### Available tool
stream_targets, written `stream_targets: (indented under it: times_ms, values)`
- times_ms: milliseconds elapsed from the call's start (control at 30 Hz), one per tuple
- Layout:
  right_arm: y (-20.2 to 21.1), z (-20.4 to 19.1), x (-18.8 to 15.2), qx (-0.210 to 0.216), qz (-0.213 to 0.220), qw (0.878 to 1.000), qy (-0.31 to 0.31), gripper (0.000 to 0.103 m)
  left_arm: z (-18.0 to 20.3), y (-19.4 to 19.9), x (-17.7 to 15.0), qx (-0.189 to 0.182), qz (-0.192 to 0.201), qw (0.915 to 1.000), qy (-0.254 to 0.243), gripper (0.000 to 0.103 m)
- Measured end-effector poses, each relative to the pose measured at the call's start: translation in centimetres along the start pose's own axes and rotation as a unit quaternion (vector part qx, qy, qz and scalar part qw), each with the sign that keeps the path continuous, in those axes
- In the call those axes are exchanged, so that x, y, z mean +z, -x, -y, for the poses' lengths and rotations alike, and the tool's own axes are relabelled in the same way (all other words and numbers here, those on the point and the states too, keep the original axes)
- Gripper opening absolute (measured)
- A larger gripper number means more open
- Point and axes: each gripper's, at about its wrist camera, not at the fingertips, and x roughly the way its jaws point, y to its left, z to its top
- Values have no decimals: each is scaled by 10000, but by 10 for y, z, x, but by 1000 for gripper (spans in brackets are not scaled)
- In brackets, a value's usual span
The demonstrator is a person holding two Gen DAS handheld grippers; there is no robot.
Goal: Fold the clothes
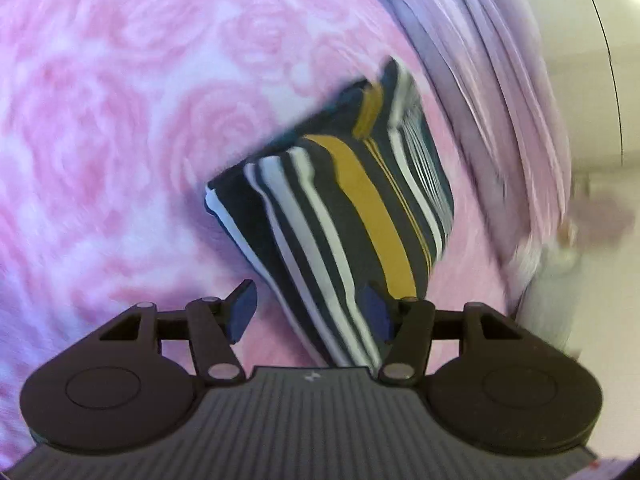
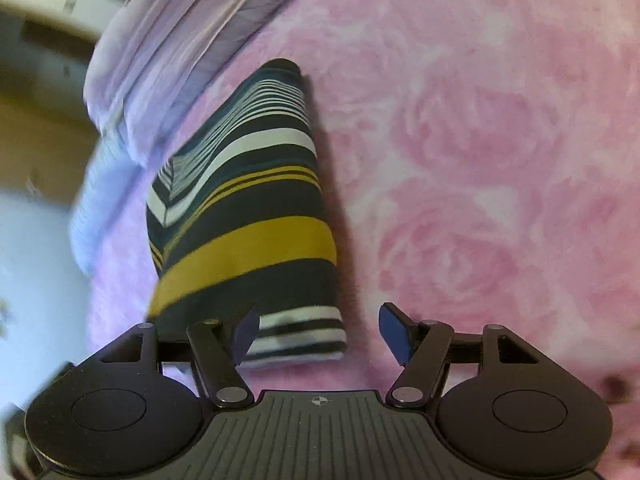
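Observation:
A folded garment (image 1: 340,200) with dark, white and mustard stripes lies on a pink rose-patterned blanket (image 1: 100,120). In the left wrist view its near corner reaches in between the blue pads of my left gripper (image 1: 310,312). The jaws stand apart; the right pad overlaps the cloth's edge and the left pad is clear of it. In the right wrist view the garment (image 2: 248,200) runs away from me. Its white-striped near end lies between the spread fingers of my right gripper (image 2: 320,332), close to the left pad, with bare blanket (image 2: 480,160) by the right pad.
A bunched lilac sheet or pillow (image 1: 480,80) lies along the bed's edge just beyond the garment, and shows at the upper left in the right wrist view (image 2: 160,40). Past it the bed drops off to a pale wall and floor. Both views are blurred.

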Motion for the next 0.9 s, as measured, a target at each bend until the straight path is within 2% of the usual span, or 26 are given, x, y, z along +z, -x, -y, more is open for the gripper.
stream_targets:
  times_ms: [67, 200, 233, 267, 300, 333, 367, 467, 567, 700, 767, 800, 867, 900]
  values:
    - [-13, 13, 1, 299, -24, 9991, -300, 63, -10, -12, 1, -86, 242, 9992, 294, 54]
    - [-30, 26, -2, 842, 92, 9938, -719, 63, -24, -34, 8, -95, 474, 9982, 356, 53]
    - [-34, 26, -2, 975, 106, 9923, -760, 55, -25, -38, 10, -112, 486, 9982, 338, 46]
    - [-39, 26, -2, 1117, 57, 9908, -763, 41, -28, -41, 11, -136, 502, 9981, 328, 38]
    - [-43, 23, -2, 1082, 28, 9913, -744, 37, -29, -43, 12, -187, 544, 9979, 300, 34]
    - [-45, 21, -2, 1050, 45, 9921, -683, 26, -29, -44, 13, -223, 542, 9980, 242, 27]
    - [-45, 21, -2, 1071, 57, 9922, -641, 22, -27, -43, 15, -240, 536, 9981, 172, 23]
    - [-37, 18, -8, 1109, 151, 9919, -607, 19, -23, -34, 20, -314, 465, 9983, -148, 18]
    - [-25, 12, -29, 1159, 152, 9901, -781, 18, -22, -17, 27, -273, 435, 9970, -587, 17]
    - [-17, -9, -82, 1150, -192, 9891, -899, 18, -37, 13, 45, -20, 429, 9906, -1302, 17]
    - [-22, -15, -104, 1135, -521, 9861, -1093, 30, -43, 23, 51, 156, 398, 9852, -1658, 22]
    - [-25, -16, -108, 1076, -700, 9854, -1115, 35, -45, 24, 55, 209, 348, 9851, -1674, 24]
    - [-25, -15, -100, 964, -883, 9865, -982, 54, -50, 27, 57, 193, 247, 9875, -1547, 34]
    - [-22, -13, -91, 928, -892, 9873, -930, 59, -52, 30, 55, 208, 246, 9886, -1474, 37]
